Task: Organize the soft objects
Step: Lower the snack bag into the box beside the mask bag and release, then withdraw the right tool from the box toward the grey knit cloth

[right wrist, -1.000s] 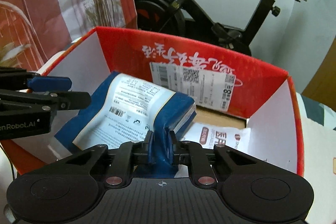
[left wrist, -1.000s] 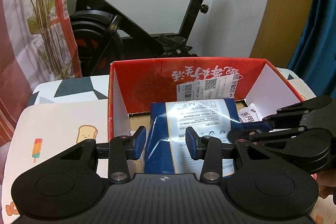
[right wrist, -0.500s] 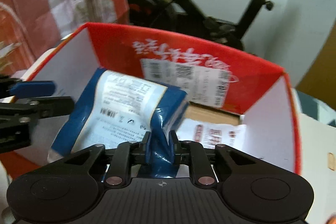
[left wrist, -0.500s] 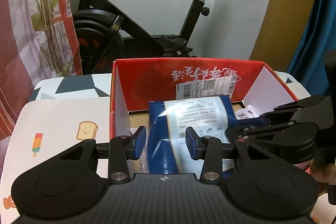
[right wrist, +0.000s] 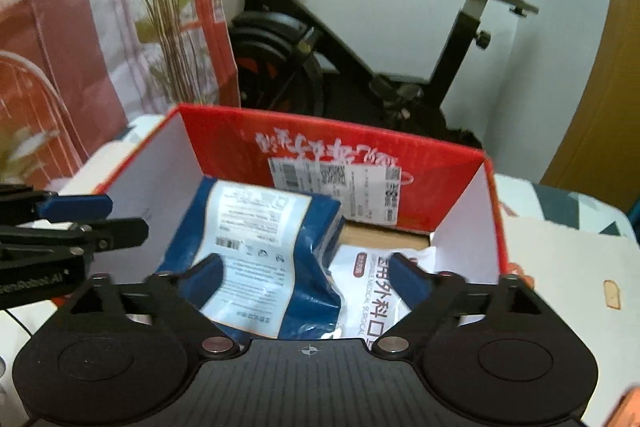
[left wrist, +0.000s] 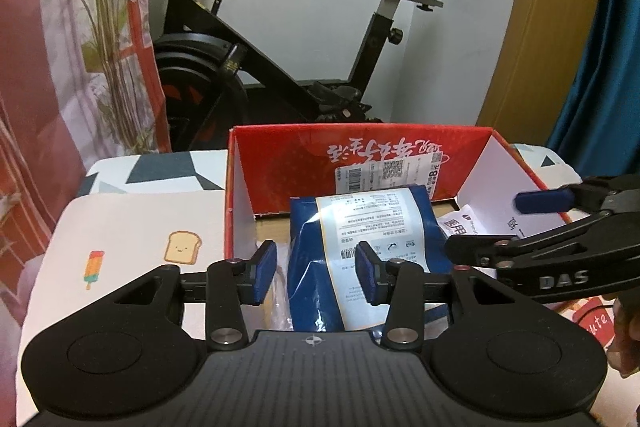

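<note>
A blue soft packet [left wrist: 360,227] with a white label lies in the red cardboard box [left wrist: 360,135], leaning on the box floor beside a white mask packet [right wrist: 376,291]. My right gripper [right wrist: 308,275] hovers above the blue packet [right wrist: 260,227]. Its jaws are opening wide and its pads are off the packet. It also shows at the right of the left wrist view, right gripper [left wrist: 500,225]. My left gripper [left wrist: 316,275] is over the near end of the packet, its jaws opening too, with no pad pressing on it. From the right wrist view the left gripper [right wrist: 100,219] stands at the box's [right wrist: 320,131] left wall.
The box stands on a table cloth [left wrist: 140,227] printed with toast and an ice lolly. Behind it is a black exercise bike [left wrist: 280,67]. A plant-print curtain [left wrist: 60,47] hangs at the left, a wooden door [left wrist: 552,27] and a blue curtain at the right. A hand [left wrist: 628,327] is at the lower right.
The right gripper was pinching the blue packet's near corner; now its jaws are spread wide and it has risen. The packet has settled flatter in the box. The left jaws have widened a little.
</note>
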`<state>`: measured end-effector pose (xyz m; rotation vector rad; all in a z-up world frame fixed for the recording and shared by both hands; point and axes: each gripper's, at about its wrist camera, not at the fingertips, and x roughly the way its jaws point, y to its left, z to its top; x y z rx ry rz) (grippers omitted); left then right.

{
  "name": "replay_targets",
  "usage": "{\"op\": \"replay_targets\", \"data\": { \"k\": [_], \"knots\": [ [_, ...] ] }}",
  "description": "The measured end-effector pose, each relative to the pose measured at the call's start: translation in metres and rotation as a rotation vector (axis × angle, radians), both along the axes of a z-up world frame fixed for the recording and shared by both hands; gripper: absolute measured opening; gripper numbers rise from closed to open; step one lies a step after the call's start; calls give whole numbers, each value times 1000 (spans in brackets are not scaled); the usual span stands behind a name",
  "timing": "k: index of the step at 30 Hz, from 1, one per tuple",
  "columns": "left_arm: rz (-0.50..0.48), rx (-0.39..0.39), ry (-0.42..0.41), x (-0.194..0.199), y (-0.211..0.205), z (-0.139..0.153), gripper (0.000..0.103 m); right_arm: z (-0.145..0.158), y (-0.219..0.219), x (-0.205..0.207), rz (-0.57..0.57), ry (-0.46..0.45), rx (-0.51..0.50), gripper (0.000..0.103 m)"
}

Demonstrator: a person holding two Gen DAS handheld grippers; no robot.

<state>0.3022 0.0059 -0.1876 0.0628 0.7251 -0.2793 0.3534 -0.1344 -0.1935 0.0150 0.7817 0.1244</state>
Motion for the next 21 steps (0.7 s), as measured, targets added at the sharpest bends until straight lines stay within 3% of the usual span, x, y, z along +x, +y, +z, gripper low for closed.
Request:
{"op": "replay_targets", "data": {
  "k": [1, 3, 6, 14, 21],
  "knots": [
    [4, 1, -7, -4, 1, 2, 59, 4, 0, -3, 0, -11, -2, 99],
    [16, 6, -29, -12, 2, 8, 81, 12, 0, -12, -2, -32, 0, 103],
    [49, 7, -71, -26, 6, 18, 98, 23, -2, -26, -7, -54, 24, 103],
    [87, 5, -153, -69, 16, 41, 101, 36, -10, -79, -34, -121, 31, 103],
    [91, -11, -169, -115, 22, 34, 101, 23, -25, -132, -42, -171, 74, 103]
  ]
}}
